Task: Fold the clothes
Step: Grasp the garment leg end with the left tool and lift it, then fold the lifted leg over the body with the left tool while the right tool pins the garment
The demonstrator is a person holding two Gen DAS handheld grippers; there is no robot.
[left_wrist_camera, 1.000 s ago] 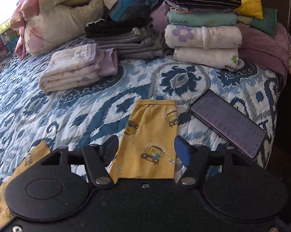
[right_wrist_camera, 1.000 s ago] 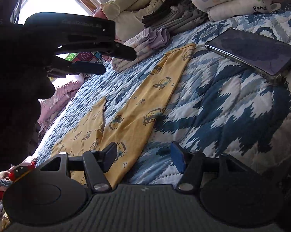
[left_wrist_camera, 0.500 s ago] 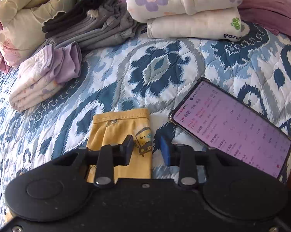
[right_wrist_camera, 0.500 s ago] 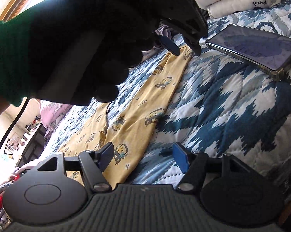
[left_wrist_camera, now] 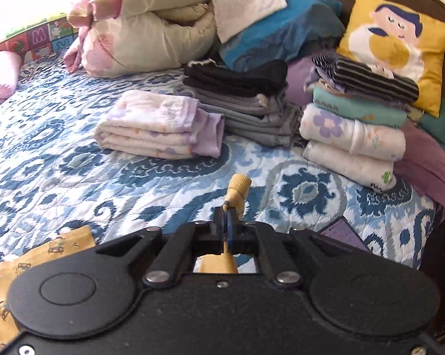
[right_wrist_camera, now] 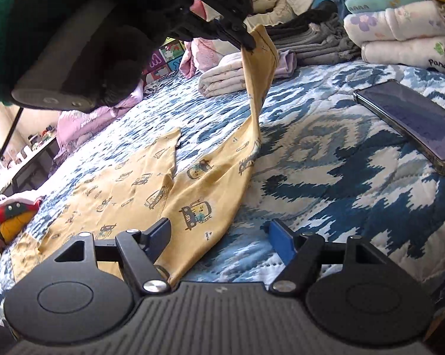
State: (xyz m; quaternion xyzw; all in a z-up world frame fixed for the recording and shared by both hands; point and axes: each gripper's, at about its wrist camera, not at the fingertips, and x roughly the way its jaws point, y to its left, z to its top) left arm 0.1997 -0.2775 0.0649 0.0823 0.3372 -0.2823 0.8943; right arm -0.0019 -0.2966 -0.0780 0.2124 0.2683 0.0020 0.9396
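Yellow children's trousers with a cartoon car print lie on the blue patterned bedspread. My left gripper is shut on the cuff end of one trouser leg and holds it lifted above the bed. In the right wrist view the left gripper shows at the top with that leg hanging from it. My right gripper is open, low over the bed, with the trousers' lower edge by its left finger.
A phone lies on the bedspread to the right. Stacks of folded clothes stand at the back. Pillows and a rolled duvet lie behind. The bed edge drops at the right.
My left gripper came down onto the trouser leg's cuff, shut on it and lifted it off the bed. My right gripper stayed open near the trousers' lower edge.
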